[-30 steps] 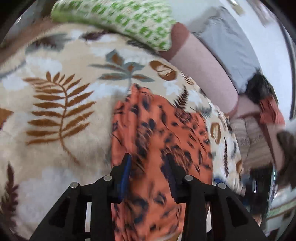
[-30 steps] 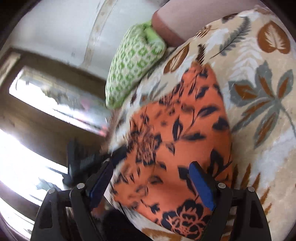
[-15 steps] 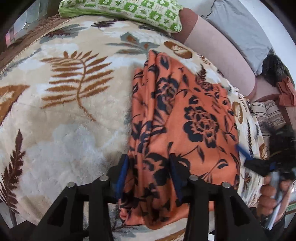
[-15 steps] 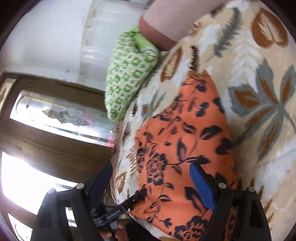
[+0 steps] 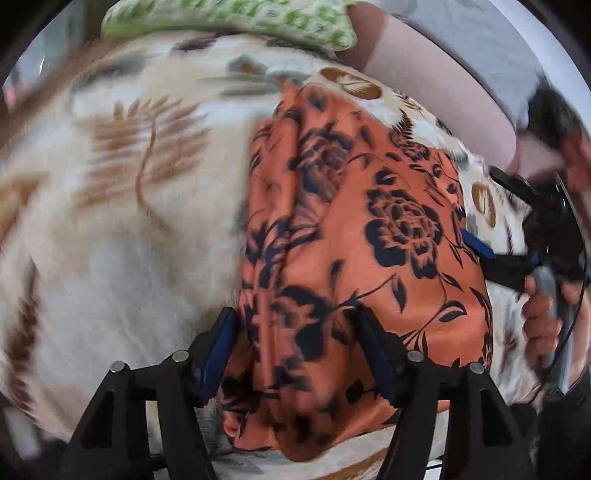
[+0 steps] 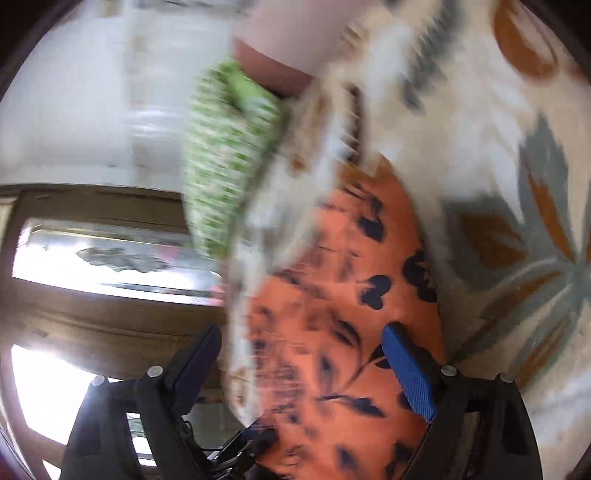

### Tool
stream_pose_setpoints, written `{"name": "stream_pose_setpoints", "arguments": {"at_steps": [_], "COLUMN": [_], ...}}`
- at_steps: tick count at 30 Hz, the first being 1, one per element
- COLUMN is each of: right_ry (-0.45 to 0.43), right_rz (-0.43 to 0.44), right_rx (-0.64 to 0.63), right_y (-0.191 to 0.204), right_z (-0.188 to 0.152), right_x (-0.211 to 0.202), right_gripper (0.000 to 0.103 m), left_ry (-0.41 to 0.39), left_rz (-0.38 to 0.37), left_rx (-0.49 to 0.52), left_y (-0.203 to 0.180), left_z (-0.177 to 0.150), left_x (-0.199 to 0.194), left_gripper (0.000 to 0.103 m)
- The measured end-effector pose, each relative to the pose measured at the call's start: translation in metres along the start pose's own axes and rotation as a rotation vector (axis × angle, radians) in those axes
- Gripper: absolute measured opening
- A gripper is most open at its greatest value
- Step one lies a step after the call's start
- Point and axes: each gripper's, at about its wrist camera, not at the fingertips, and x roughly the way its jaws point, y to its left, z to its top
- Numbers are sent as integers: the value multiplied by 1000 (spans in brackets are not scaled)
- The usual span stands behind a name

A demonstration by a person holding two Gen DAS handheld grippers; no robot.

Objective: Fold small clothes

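Note:
An orange garment with dark blue flowers [image 5: 354,236] lies folded lengthwise on a cream leaf-print blanket [image 5: 110,229]. My left gripper [image 5: 295,332] is open, its blue-padded jaws astride the garment's bunched near left edge. In the left wrist view the right gripper [image 5: 480,251] sits at the garment's right edge, held by a hand [image 5: 543,325]. In the right wrist view the right gripper [image 6: 303,350] is open over the garment [image 6: 347,325], one jaw past the bed edge. Both views are motion-blurred.
A green patterned pillow [image 5: 236,18] lies at the head of the bed, also in the right wrist view [image 6: 225,155]. A pink headboard [image 5: 436,77] and grey cushion sit behind. A wooden window frame [image 6: 92,317] lies beyond the bed edge.
My left gripper's jaws have spread wider and moved closer over the garment's near edge. The right gripper has come in lower at the garment's right edge. Both cameras are moving.

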Motion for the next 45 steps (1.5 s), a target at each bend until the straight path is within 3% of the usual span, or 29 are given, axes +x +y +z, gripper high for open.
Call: {"name": "stream_pose_setpoints", "arguments": {"at_steps": [6, 9, 11, 14, 16, 18, 20, 24, 27, 32, 35, 40, 45], "right_ry": [-3, 77, 43, 71, 87, 135, 105, 119, 174, 96, 28, -61, -53], "right_rz": [83, 15, 14, 100, 75, -12, -22, 82, 1, 57, 37, -24, -27], "right_rx": [-64, -92, -77, -104, -143, -149, -172, -200, -132, -143, -197, -86, -74], "right_y": [31, 22, 30, 52, 55, 44, 53, 74, 40, 50, 53, 6, -11], "right_z": [-6, -18, -20, -32, -43, -51, -59, -73, -85, -88, -89, -71, -48], "right_x": [-8, 23, 15, 6, 10, 26, 14, -6, 13, -25, -48, -77, -73], "right_gripper": [91, 92, 92, 92, 92, 92, 92, 92, 98, 97, 97, 97, 97], "left_ry": [-10, -16, -15, -24, -69, -84, -79, -84, -54, -53, -60, -58, -51], "left_rz": [14, 21, 29, 9, -26, -22, -4, -6, -4, 1, -10, -27, -61], "left_rx": [36, 47, 48, -6, -41, -55, -46, -67, -82, -52, -53, -14, -14], "left_y": [-2, -2, -6, -4, -1, 1, 4, 15, 15, 8, 7, 0, -2], "left_z": [-1, -5, -4, -3, -3, -4, -8, -19, -22, -23, -18, 5, 28], "left_x": [-3, -1, 2, -9, -21, -28, -33, -42, -38, -37, -37, -28, -8], "left_gripper": [69, 69, 69, 68, 68, 69, 68, 69, 68, 69, 69, 69, 69]}}
